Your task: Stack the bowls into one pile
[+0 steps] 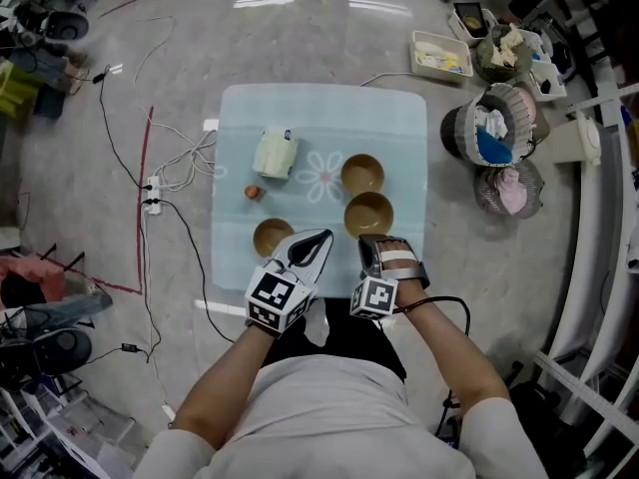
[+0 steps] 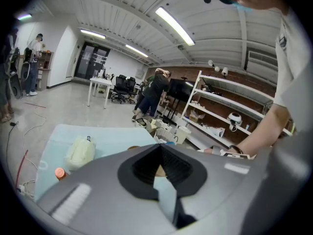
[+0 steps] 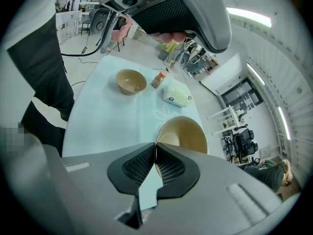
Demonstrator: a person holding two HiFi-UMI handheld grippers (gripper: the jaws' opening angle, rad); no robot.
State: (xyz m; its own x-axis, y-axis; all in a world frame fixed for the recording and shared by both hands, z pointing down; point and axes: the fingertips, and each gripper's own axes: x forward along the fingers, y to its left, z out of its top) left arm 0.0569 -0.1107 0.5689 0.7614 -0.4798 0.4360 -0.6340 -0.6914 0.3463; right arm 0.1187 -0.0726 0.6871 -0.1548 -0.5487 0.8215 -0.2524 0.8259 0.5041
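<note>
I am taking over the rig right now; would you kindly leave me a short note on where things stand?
Left gripper: shut, empty, just right of the left bowl.
Right gripper: shut on the near rim of the middle bowl.
Far bowl sits apart on the cloth.
Done: nothing stacked yet.
Left: pile all three bowls.
</note>
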